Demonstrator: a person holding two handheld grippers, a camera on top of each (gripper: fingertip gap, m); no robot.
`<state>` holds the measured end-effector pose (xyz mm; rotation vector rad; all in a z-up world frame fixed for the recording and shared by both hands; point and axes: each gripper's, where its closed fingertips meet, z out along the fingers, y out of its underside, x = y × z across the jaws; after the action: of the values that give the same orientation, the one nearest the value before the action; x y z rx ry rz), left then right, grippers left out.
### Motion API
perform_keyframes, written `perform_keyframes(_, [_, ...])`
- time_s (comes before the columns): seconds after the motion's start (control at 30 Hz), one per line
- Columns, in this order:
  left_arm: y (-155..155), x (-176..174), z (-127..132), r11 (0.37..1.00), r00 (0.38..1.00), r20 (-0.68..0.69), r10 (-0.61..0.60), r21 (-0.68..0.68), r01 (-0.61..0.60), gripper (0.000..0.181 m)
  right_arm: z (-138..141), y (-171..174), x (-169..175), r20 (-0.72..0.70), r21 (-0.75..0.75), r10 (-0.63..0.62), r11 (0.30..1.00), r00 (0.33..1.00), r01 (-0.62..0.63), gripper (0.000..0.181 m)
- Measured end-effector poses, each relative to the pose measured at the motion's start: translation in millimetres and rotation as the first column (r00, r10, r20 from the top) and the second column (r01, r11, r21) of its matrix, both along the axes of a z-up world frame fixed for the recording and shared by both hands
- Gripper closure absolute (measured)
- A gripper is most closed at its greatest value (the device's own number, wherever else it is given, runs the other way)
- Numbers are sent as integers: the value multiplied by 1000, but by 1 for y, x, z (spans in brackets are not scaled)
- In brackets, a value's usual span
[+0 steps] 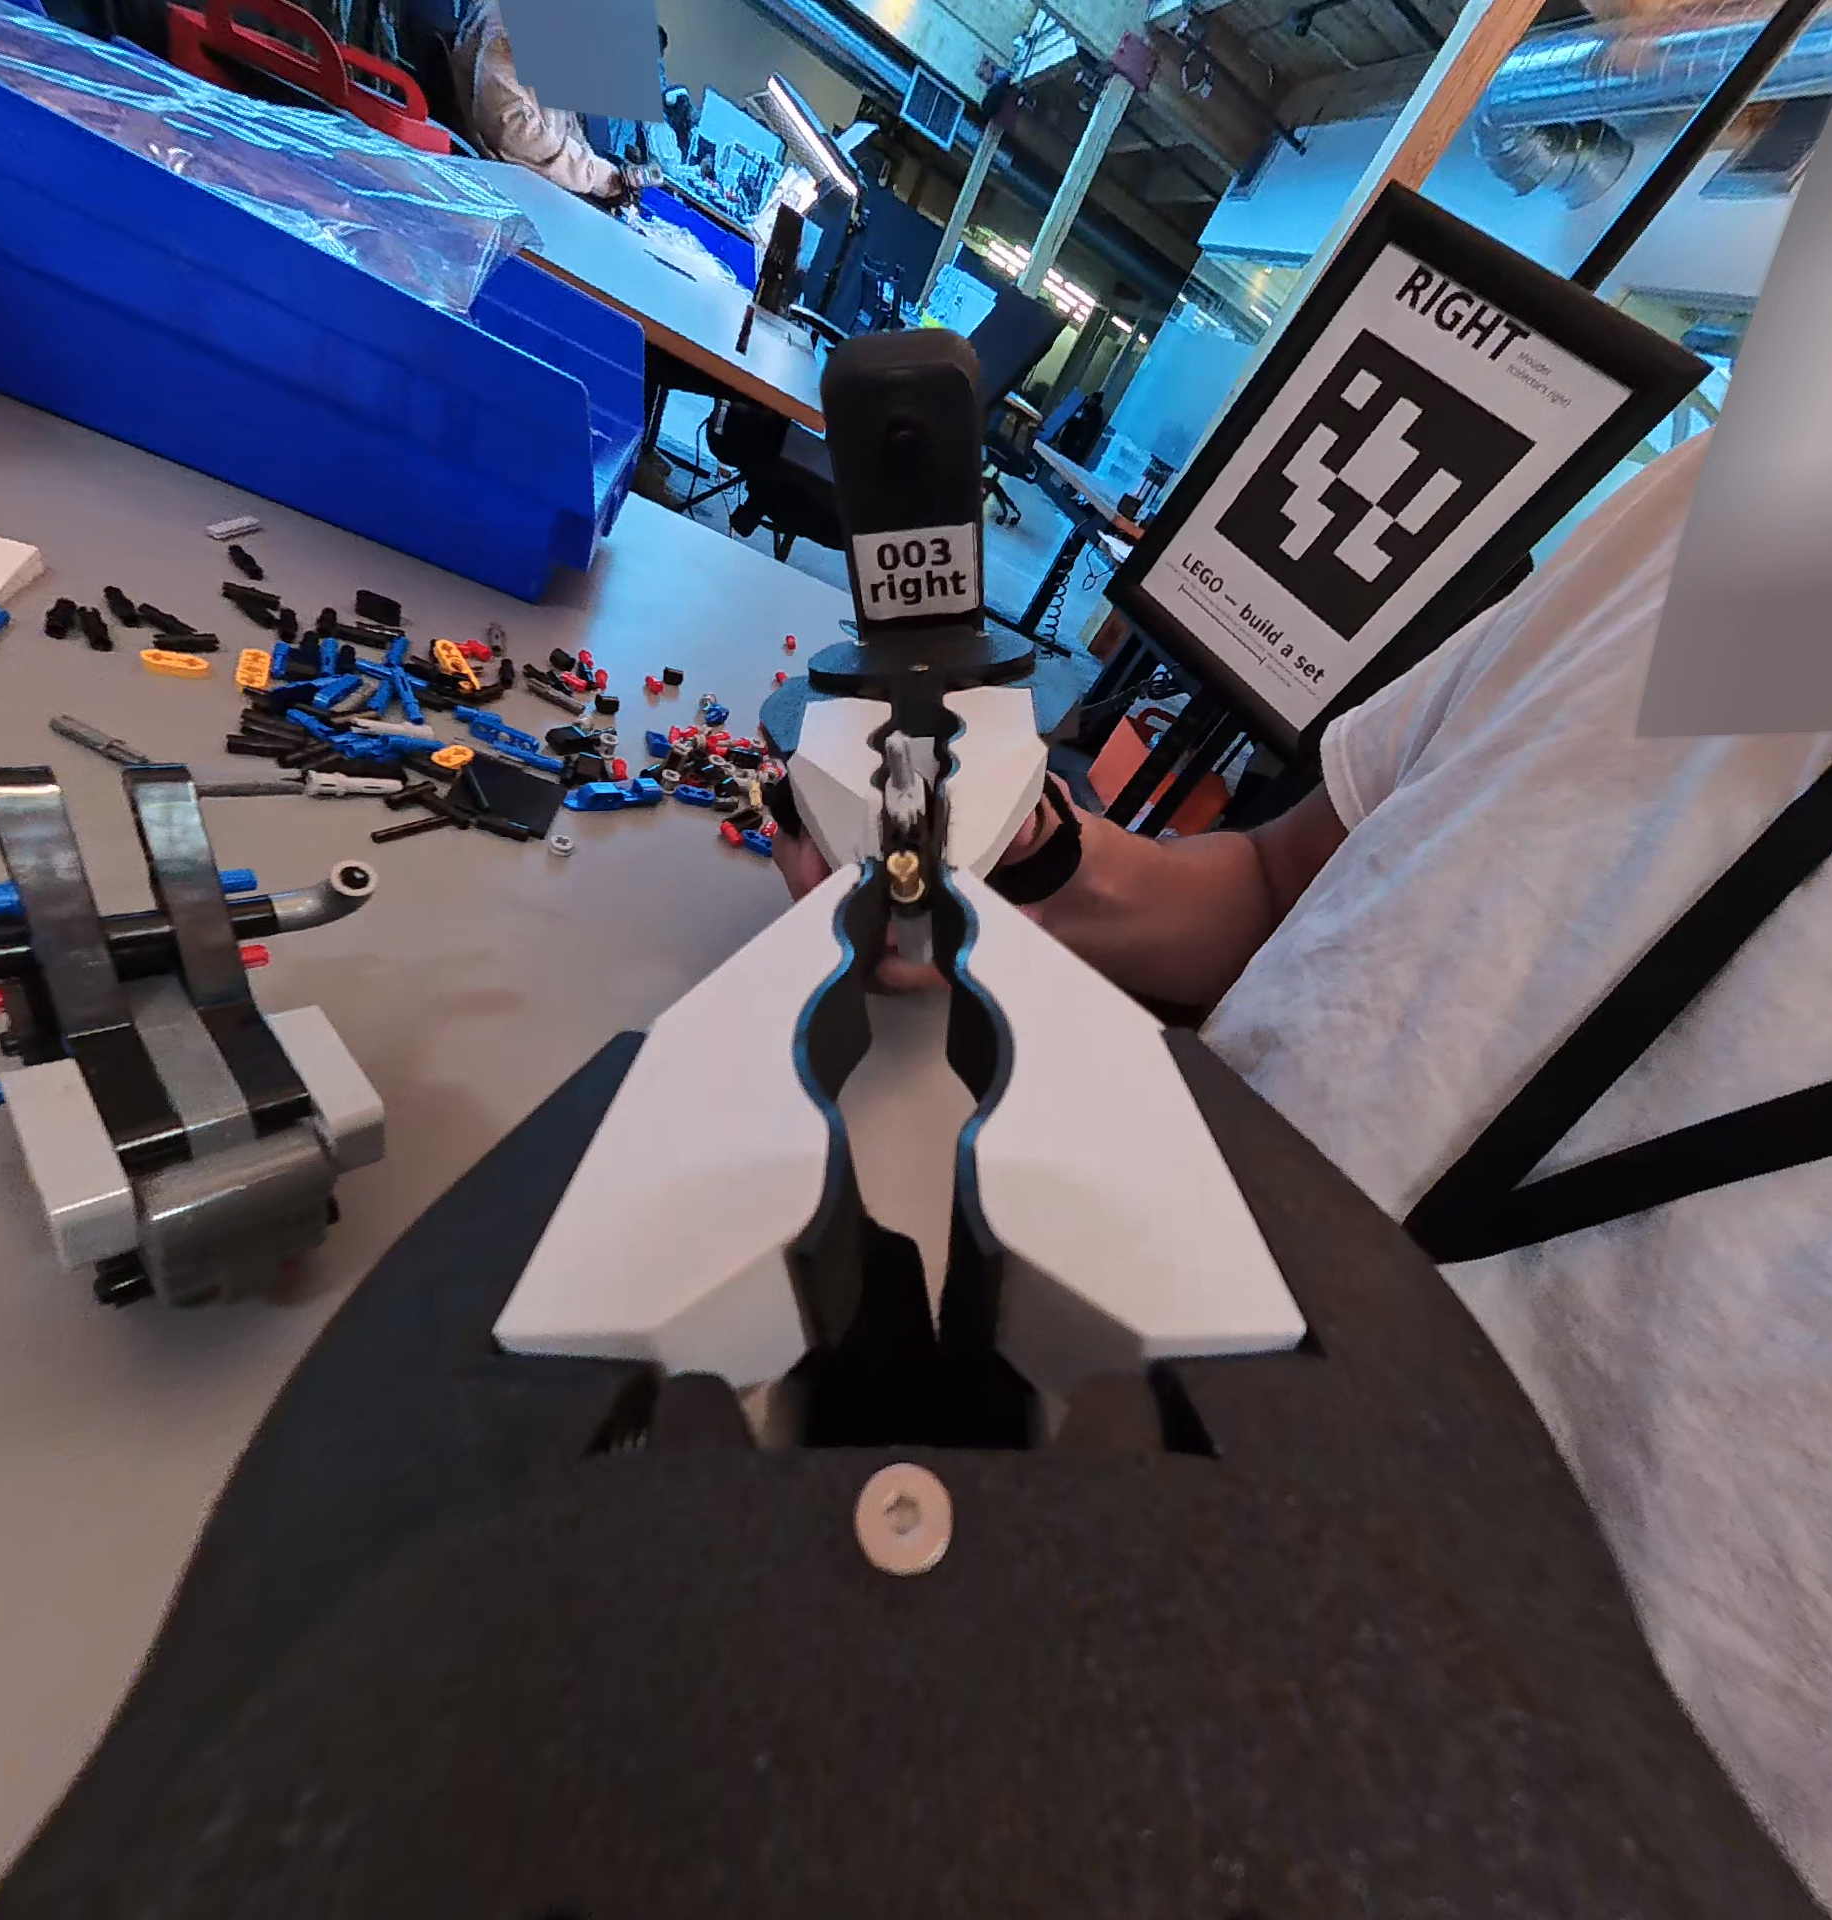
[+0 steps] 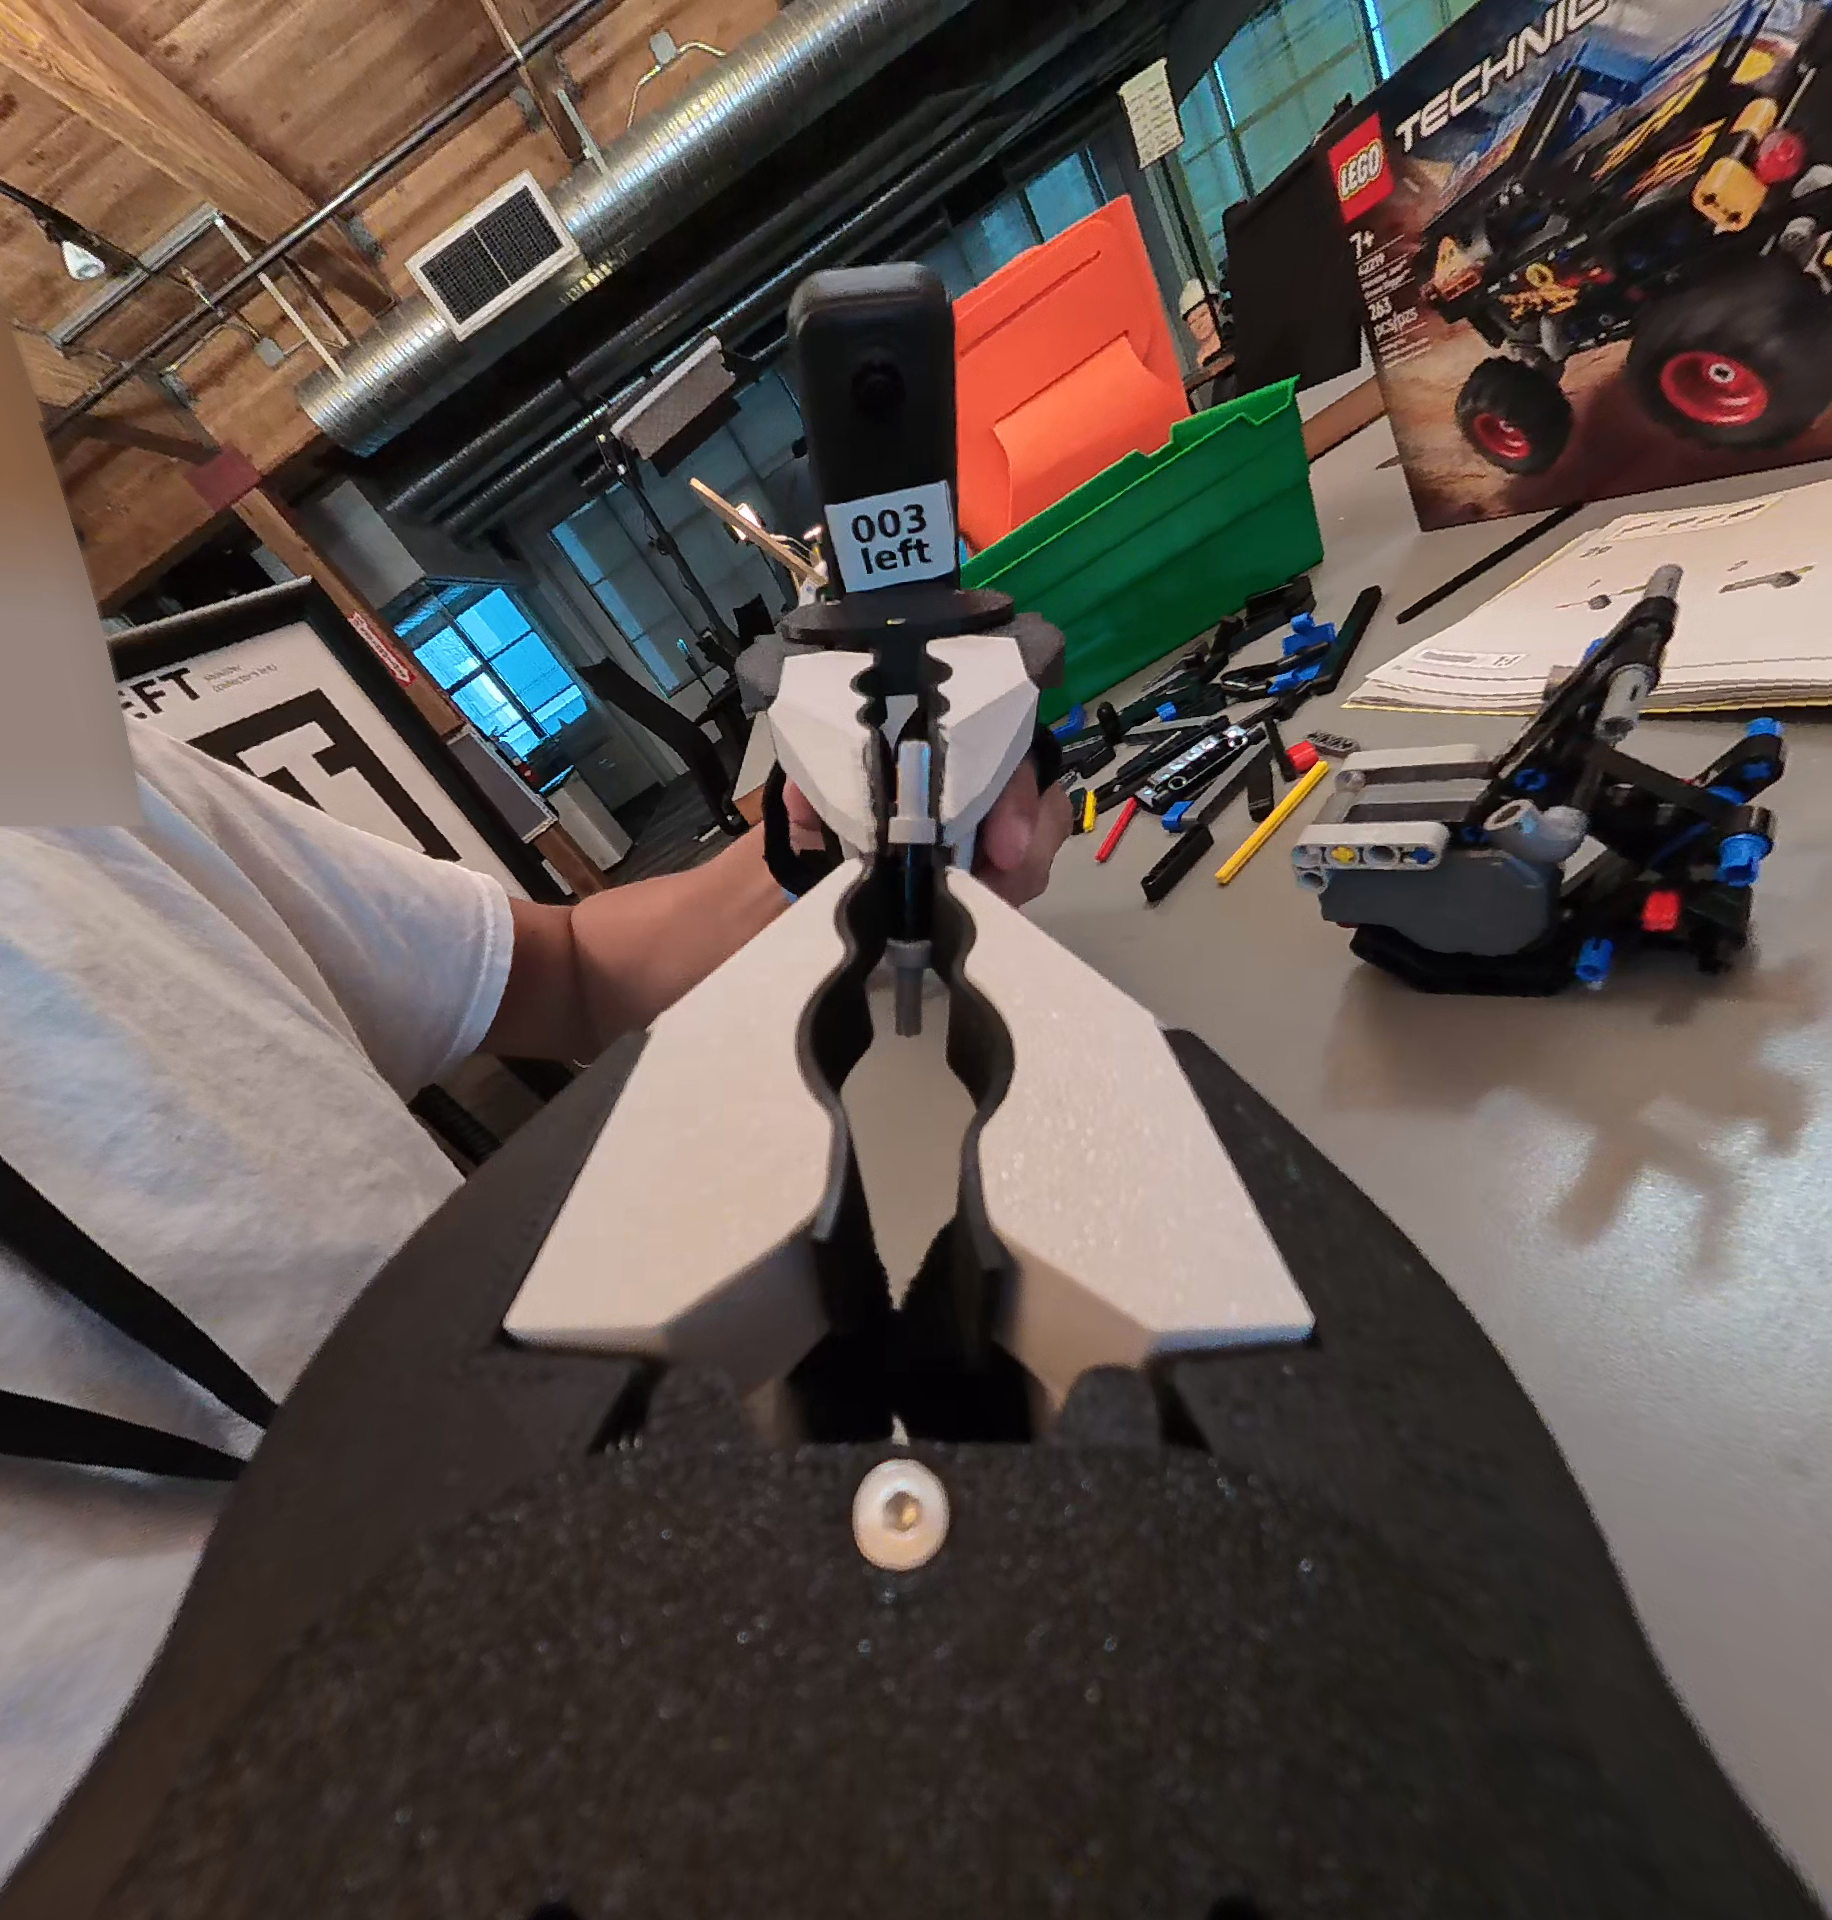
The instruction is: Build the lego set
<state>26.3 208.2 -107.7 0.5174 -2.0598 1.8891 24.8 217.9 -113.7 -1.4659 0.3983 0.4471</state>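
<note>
My two grippers face each other tip to tip above the grey table point(image 1: 538, 987). My left gripper point(image 1: 907, 891) is shut on one end of a thin lego rod assembly point(image 1: 904, 871) with a tan tip and a grey stub. My right gripper point(image 2: 909, 883) is shut on its black sleeve point(image 2: 913, 883), and a grey axle point(image 2: 906, 987) runs back between its fingers. The white-grey pin end point(image 2: 912, 790) sits inside the left gripper's fingers point(image 2: 829, 769). The part-built grey and black model point(image 1: 164, 1039) stands on the table to the side, also in the right wrist view point(image 2: 1535, 862).
A pile of loose black, blue, red and yellow parts point(image 1: 424, 707) lies beyond the model. Blue bins point(image 1: 268, 343) stand behind it. A green bin point(image 2: 1151, 561), the set's box point(image 2: 1618, 260) and an open instruction booklet point(image 2: 1670, 613) sit at the far side. A framed marker sign point(image 1: 1390, 457) stands near the person's arm. The tips of both grippers are at nearly the same place.
</note>
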Motion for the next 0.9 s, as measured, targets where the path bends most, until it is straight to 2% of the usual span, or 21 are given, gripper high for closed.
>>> perform_keyframes(0.13, [4, 5, 4, 999, 998, 50, 34, 11, -35, 163, -1, 1, -1, 18, -14, -2, 1000, 1000, 2, 175])
perform_keyframes(0.37, [-1, 1, 2, 1000, 998, 55, 9, 18, -10, 175, -3, 3, -2, 40, -31, -2, 1000, 999, 3, 175])
perform_keyframes(0.57, [-2, 1, -2, 1000, 1000, 5, 8, 16, -8, 176, -7, 2, -1, 59, -56, -9, 998, 998, 12, 175])
perform_keyframes(0.77, [-1, 4, 4, 999, 999, -38, 14, -43, -16, 176, -1, 3, 0, -20, 1, 15, 1000, 1000, -15, 175])
perform_keyframes(0.9, [1, 6, 7, 998, 999, -14, 33, -50, -33, 151, 5, -2, 7, -103, 66, 16, 998, 995, -9, 175])
